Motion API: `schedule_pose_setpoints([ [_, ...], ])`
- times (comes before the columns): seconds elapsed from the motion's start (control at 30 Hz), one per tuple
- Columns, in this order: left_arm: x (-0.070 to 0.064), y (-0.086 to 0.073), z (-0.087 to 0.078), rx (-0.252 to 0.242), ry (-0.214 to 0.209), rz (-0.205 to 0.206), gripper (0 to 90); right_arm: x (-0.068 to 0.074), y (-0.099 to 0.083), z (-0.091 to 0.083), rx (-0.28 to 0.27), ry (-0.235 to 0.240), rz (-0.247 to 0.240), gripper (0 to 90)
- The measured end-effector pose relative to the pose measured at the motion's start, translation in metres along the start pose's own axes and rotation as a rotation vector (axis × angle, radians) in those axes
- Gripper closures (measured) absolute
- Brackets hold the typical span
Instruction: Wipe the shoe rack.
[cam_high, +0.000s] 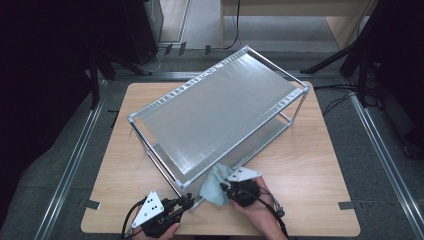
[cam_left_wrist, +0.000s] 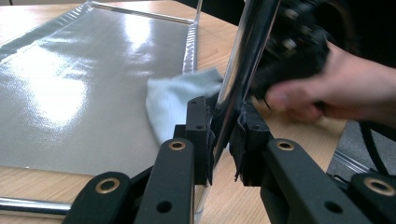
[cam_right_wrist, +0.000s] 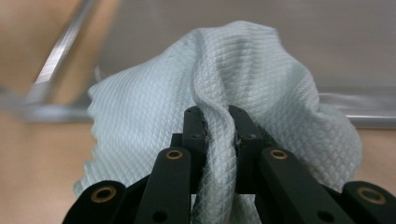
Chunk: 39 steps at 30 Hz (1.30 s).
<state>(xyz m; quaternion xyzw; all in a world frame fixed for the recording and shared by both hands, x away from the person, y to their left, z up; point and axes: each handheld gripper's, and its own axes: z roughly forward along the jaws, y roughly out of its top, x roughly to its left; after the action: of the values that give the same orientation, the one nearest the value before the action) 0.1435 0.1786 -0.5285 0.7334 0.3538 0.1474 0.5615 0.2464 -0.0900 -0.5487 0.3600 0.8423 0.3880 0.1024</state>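
A two-shelf metal rack (cam_high: 220, 110) stands at an angle on the wooden table (cam_high: 310, 190). My left gripper (cam_high: 188, 201) is at the rack's near corner, shut on the chrome corner post (cam_left_wrist: 239, 70), which runs up between its jaws in the left gripper view (cam_left_wrist: 223, 140). Just to its right, my right gripper (cam_high: 226, 188) is shut on a pale blue cloth (cam_high: 212, 187). In the right gripper view (cam_right_wrist: 218, 123) a fold of the cloth (cam_right_wrist: 233, 79) is pinched between the jaws. The cloth (cam_left_wrist: 180, 95) lies against the near edge of the lower shelf (cam_left_wrist: 70, 84).
The rack covers most of the table's middle and back. Bare wood (cam_high: 120, 170) lies left of the rack and along the front edge. The person's right hand (cam_left_wrist: 345, 88) is close behind the post. Dark stands and cables (cam_high: 340, 95) surround the table on the floor.
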Motion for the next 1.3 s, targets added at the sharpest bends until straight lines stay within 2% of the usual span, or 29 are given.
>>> schedule_pose_setpoints([
  [0.07, 0.000, 0.000, 0.000, 0.001, 0.003, 0.001, 78.3, -0.022, 0.003, -0.002, -0.009, -0.047, 0.036, 79.2],
  [0.1, -0.001, 0.000, 0.001, 0.001, 0.003, 0.000, 78.3, -0.036, 0.004, -0.004, -0.015, -0.084, 0.054, 78.8],
  [0.13, -0.001, 0.000, 0.001, 0.001, 0.003, 0.001, 78.4, -0.044, 0.004, -0.005, -0.018, -0.115, 0.066, 78.4],
  [0.2, -0.001, 0.000, 0.001, 0.000, 0.004, 0.004, 78.4, -0.065, 0.001, -0.008, -0.034, -0.245, 0.049, 76.4],
  [0.23, -0.001, 0.000, 0.001, 0.000, 0.002, 0.004, 78.4, -0.072, 0.000, -0.009, -0.044, -0.262, 0.058, 76.5],
  [0.3, -0.001, 0.000, 0.001, 0.000, 0.002, 0.005, 78.5, -0.090, -0.003, -0.016, -0.057, -0.315, 0.134, 78.2],
  [0.37, 0.000, 0.000, 0.001, 0.000, 0.001, 0.006, 78.5, -0.103, -0.007, -0.027, -0.072, -0.371, 0.188, 79.2],
  [0.53, 0.000, 0.001, 0.003, 0.002, 0.002, 0.010, 78.6, -0.128, -0.018, -0.069, -0.143, -0.469, 0.297, 80.3],
  [0.63, 0.000, 0.002, 0.005, 0.005, 0.001, 0.014, 78.6, -0.139, -0.031, -0.090, -0.146, -0.527, 0.350, 79.1],
  [0.67, 0.000, 0.003, 0.006, 0.008, 0.001, 0.019, 78.7, -0.139, -0.034, -0.093, -0.137, -0.549, 0.339, 75.7],
  [0.7, 0.000, 0.003, 0.007, 0.008, 0.001, 0.019, 78.8, -0.139, -0.038, -0.097, -0.129, -0.574, 0.317, 68.3],
  [0.73, 0.000, 0.004, 0.008, 0.011, 0.002, 0.022, 78.9, -0.138, -0.040, -0.100, -0.132, -0.570, 0.319, 61.6],
  [0.83, 0.000, 0.006, 0.014, 0.011, -0.005, 0.023, 78.9, -0.130, -0.043, -0.115, -0.175, -0.519, 0.334, 41.6],
  [1.0, -0.002, 0.010, 0.026, 0.014, -0.025, 0.027, 78.9, -0.101, -0.047, -0.132, -0.229, -0.524, 0.286, 20.7],
  [1.07, -0.003, 0.012, 0.033, 0.014, -0.038, 0.036, 79.0, -0.087, -0.053, -0.135, -0.237, -0.507, 0.262, 17.2],
  [1.2, -0.005, 0.017, 0.047, 0.020, -0.061, 0.047, 79.1, -0.064, -0.063, -0.129, -0.232, -0.433, 0.198, 14.4],
  [1.3, -0.007, 0.021, 0.057, 0.025, -0.079, 0.057, 79.2, -0.057, -0.064, -0.119, -0.237, -0.395, 0.208, 14.2],
])
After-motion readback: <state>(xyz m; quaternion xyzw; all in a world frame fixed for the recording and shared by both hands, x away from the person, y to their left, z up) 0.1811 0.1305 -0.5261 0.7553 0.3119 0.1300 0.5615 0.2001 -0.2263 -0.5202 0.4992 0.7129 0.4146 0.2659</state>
